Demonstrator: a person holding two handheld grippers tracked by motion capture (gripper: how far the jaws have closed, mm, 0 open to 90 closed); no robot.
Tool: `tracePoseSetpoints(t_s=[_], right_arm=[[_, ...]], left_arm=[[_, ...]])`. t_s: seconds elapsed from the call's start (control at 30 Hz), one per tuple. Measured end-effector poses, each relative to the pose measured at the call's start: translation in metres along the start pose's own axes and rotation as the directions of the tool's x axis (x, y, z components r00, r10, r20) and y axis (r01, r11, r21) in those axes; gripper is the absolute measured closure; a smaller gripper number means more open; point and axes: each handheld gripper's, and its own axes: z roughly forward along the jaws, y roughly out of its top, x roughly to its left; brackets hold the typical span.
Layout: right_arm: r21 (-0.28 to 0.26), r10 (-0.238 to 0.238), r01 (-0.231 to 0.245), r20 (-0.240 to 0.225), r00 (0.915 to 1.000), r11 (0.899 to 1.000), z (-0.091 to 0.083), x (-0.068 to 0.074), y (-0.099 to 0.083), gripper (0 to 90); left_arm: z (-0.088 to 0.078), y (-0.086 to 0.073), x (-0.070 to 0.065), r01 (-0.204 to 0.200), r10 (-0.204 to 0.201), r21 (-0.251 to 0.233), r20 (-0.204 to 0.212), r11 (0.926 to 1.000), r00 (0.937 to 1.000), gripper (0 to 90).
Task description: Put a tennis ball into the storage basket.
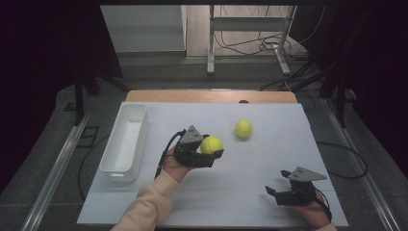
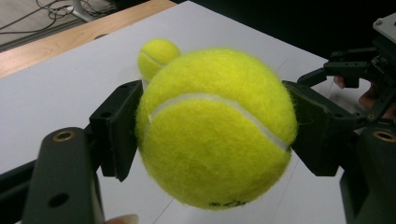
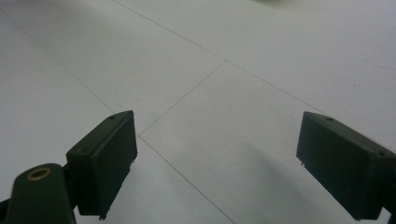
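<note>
Tennis ball (image 2: 215,128) sits pinched in the left gripper (image 1: 206,153), lifted just off the white desk (image 1: 231,192) near its middle, jaws pressing on opposite sides across its widest part. It looks light and springy with a grippy felt coat, so a hold across the middle should keep it from popping out. A second tennis ball (image 1: 243,128) lies on the desk just beyond, to the right. Over on the left stands a white bin (image 1: 126,143). The right gripper (image 1: 284,193) waits at the near right, jaws wide apart, holding nothing.
</note>
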Motion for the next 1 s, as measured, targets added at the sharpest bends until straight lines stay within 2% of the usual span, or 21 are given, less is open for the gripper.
tracePoseSetpoints(t_s=[1.0], right_arm=[[0.01, 0.003, -0.003, -0.001, 1.0, 1.0, 0.0007, -0.0002, -0.0006, 12.9]], left_arm=[[0.0034, 0.0025, 0.0037, 0.006, -0.006, -0.003, -0.005, 1.0, 1.0, 26.3]])
